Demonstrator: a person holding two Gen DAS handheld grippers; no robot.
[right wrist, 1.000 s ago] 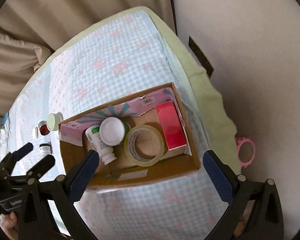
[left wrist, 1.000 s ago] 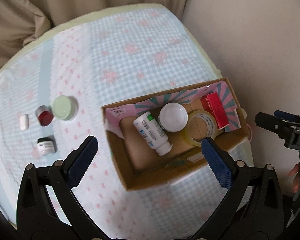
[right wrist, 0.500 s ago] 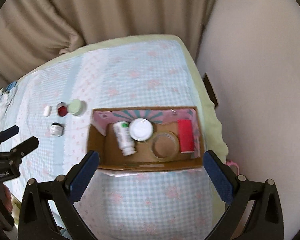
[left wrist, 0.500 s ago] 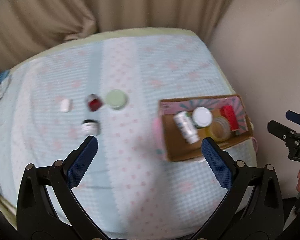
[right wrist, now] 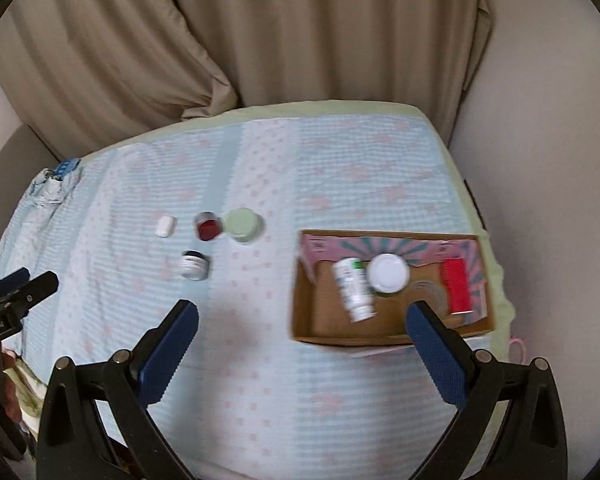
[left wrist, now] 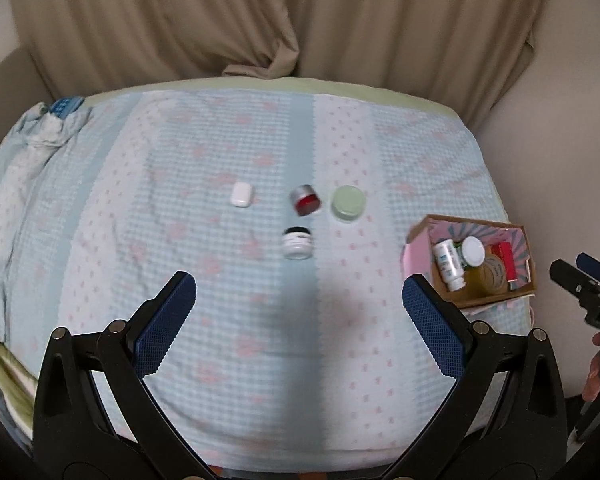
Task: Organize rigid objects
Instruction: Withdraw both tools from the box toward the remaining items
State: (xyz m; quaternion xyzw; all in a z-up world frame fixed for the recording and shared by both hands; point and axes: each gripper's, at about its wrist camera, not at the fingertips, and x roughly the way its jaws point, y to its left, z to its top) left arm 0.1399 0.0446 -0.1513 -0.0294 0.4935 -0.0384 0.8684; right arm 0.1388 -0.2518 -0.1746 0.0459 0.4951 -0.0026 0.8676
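A cardboard box (left wrist: 424, 229) (right wrist: 320, 330) sits at the bed's right edge. It holds a white bottle (right wrist: 353, 288), a white-lidded jar (right wrist: 388, 273), a tape roll (left wrist: 493, 275) and a red box (right wrist: 456, 286). Loose on the bedspread lie a white case (left wrist: 241, 194) (right wrist: 165, 225), a red jar (left wrist: 306, 199) (right wrist: 208, 225), a green-lidded jar (left wrist: 348, 201) (right wrist: 242, 223) and a small white jar (left wrist: 297, 243) (right wrist: 193, 265). My left gripper (left wrist: 299, 322) and right gripper (right wrist: 302, 336) are both open and empty, high above the bed.
The light blue checked bedspread (left wrist: 228, 312) covers the bed. Beige curtains (left wrist: 260, 20) hang behind it and a wall (right wrist: 540, 160) runs along the right. Bunched fabric (left wrist: 44, 132) lies at the far left corner. A pink ring (right wrist: 518, 346) lies on the floor beside the bed.
Both grippers have pulled back and up from the box, so the whole bed now shows. The left view has swung left towards the loose jars. Nothing was grasped.
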